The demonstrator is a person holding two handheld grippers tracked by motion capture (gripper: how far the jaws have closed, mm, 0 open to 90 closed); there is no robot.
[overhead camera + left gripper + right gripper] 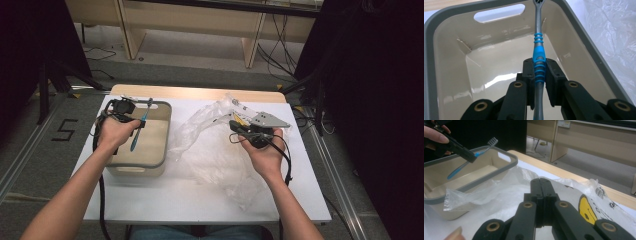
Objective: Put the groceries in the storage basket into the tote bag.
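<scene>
A grey and blue toothbrush (139, 126) hangs over a beige bin with a grey rim (167, 135), its bristle head pointing to the far side. My left gripper (141, 122) is shut on its blue grip section. In the left gripper view the jaws of that gripper (539, 68) pinch the toothbrush (538, 47) above the bin's bare floor (499, 65). My right gripper (235, 125) hovers over a crumpled clear plastic bag (210, 155) to the right of the bin. The right gripper (541, 185) is shut, and I see no plastic between its jaws.
The bin and bag rest on a white table (175, 200) with a wooden far edge (200, 92). The bag (506, 190) has a yellow and black print (586, 210) and touches the bin's side (499, 167). Wooden desks (200, 20) and cables (275, 55) stand beyond.
</scene>
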